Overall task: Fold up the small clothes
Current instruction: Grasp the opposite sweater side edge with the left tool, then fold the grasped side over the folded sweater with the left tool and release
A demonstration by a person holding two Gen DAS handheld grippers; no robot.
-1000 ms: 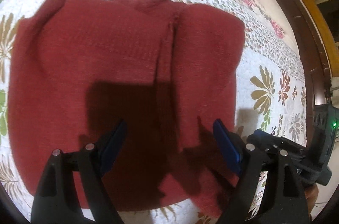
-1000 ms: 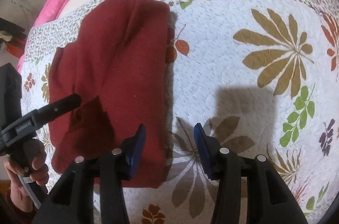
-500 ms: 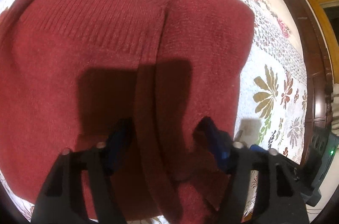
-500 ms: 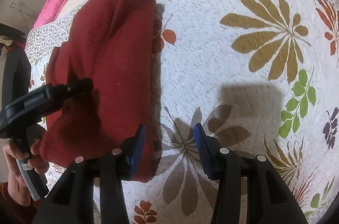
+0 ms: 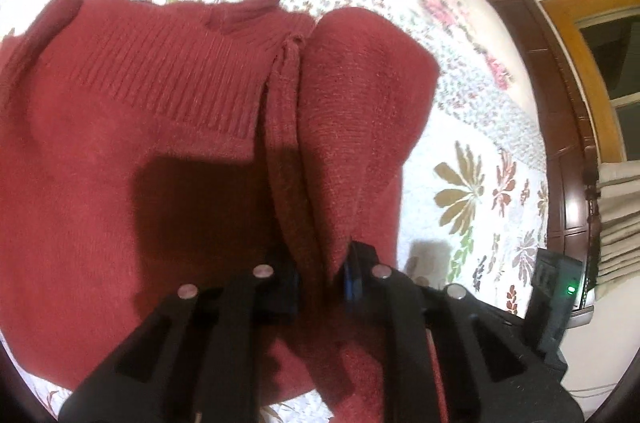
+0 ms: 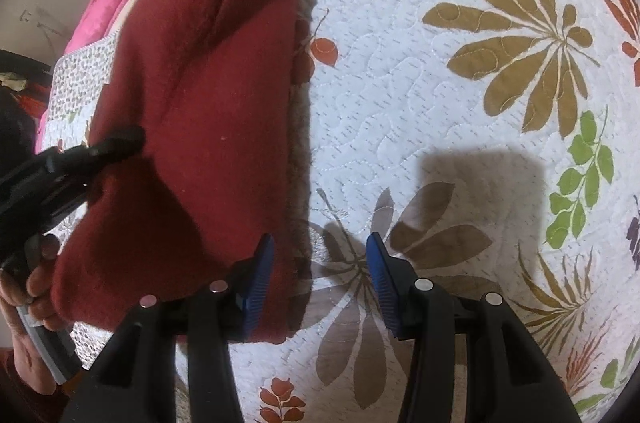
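Two claws: one per hand, both over the same bed
Sweater: dark red knit sweater lies on the floral quilt of the bed, one side folded over onto the body, ribbed collar at the far end
Left claw: left claw is clamped on a raised ridge of the sweater near its closer edge, blue pads pinching the knit
Right claw: right claw hangs with its jaws apart and nothing between them, left pad over the sweater's folded edge, right pad over bare quilt
Hand: fingers of a hand wrap the left tool's handle
Fold layers: looks like two, hard to say through the fisheye blur
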